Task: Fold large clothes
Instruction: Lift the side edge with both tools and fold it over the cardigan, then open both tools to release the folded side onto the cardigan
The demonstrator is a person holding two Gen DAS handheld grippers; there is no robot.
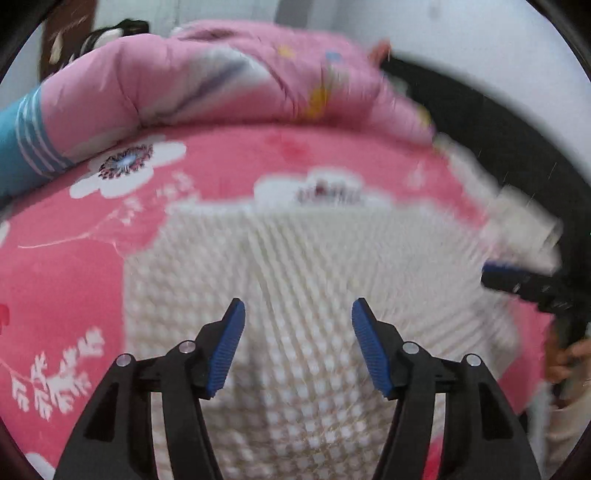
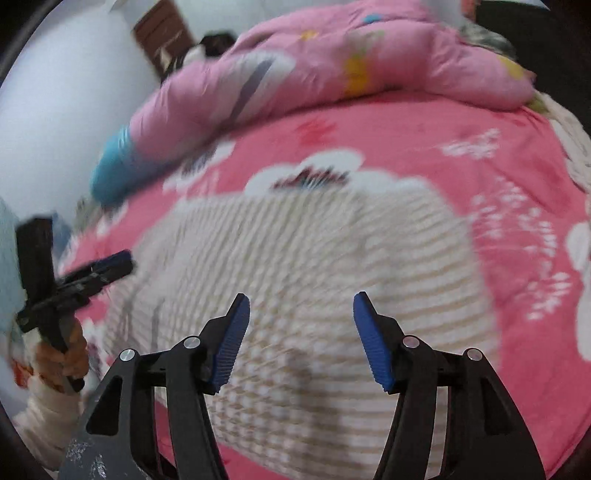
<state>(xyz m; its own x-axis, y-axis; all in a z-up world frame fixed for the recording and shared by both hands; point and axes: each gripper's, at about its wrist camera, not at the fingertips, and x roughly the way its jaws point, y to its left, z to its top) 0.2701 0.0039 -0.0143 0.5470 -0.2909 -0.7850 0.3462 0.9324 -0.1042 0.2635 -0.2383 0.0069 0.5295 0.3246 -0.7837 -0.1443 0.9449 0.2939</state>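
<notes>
A cream knitted garment [image 1: 295,280] with a bobble texture lies spread on a pink floral bed sheet [image 1: 66,280]. It also shows in the right wrist view [image 2: 314,266]. My left gripper [image 1: 298,314] is open and empty, held above the garment's middle. My right gripper [image 2: 301,308] is open and empty above the garment too. The right gripper appears at the right edge of the left wrist view [image 1: 517,280]. The left gripper appears at the left of the right wrist view [image 2: 92,273], held by a hand. Both views are blurred.
A pink quilt [image 1: 221,77] is bunched along the far side of the bed, with a blue striped part [image 1: 22,136] at its left end. A white wall [image 2: 55,110] and a brown headboard [image 2: 162,33] stand beyond it.
</notes>
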